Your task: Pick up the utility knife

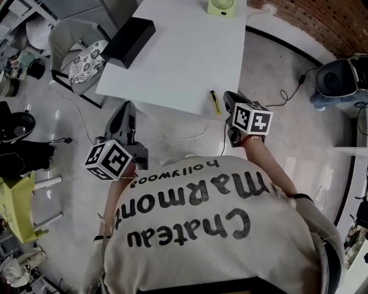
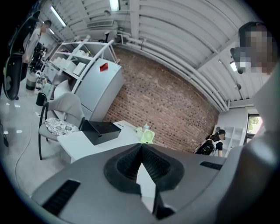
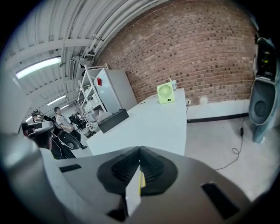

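Note:
The utility knife, yellow and black, lies near the front edge of the white table. My right gripper hovers just right of it, over the table's corner, jaws shut and holding nothing. In the right gripper view only a yellow sliver of the knife shows through the gap below the closed tips of the right gripper. My left gripper is below the table's front edge, over the floor, well left of the knife. It is shut and empty too. In its own view the left gripper faces the table.
A black box sits on the table's left side and a green fan at its far edge. A chair with a patterned cushion stands to the left. Cables trail over the floor toward a grey-blue machine at the right.

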A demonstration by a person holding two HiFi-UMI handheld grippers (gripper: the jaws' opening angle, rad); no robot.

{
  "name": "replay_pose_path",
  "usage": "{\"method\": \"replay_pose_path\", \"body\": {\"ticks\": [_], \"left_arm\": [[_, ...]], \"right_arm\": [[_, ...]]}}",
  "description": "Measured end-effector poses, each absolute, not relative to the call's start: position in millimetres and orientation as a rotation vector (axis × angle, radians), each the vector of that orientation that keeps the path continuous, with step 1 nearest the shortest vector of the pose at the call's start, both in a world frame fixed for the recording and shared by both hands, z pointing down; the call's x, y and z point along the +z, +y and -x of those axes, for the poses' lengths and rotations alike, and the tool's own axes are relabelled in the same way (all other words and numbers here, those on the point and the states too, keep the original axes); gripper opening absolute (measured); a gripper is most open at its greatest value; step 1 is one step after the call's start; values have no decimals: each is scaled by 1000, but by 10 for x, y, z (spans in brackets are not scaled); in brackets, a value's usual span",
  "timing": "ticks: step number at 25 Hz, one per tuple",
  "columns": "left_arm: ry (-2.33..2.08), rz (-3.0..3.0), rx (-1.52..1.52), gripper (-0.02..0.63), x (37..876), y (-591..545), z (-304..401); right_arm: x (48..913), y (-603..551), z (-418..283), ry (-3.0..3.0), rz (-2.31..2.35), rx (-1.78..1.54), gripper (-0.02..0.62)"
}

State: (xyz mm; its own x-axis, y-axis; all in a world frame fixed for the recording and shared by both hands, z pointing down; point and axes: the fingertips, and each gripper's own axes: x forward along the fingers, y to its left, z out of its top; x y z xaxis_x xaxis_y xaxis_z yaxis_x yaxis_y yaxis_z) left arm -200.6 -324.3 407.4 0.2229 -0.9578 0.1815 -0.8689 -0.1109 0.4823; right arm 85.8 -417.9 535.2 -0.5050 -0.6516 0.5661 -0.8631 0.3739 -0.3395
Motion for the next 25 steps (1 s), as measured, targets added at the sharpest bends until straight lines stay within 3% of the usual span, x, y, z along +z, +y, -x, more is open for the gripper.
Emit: {"method": "replay_pose_path", "body": {"ticks": [16, 25], "left_arm": [[-1685, -1987, -209, 0, 4196, -3233, 2087], [-1688, -1973, -205, 0, 4215, -3242, 2127]], "right_arm": [[5800, -4064, -818, -2198, -1262, 975, 35], [5927, -3997, -789, -2153, -1212, 979, 129]]}}
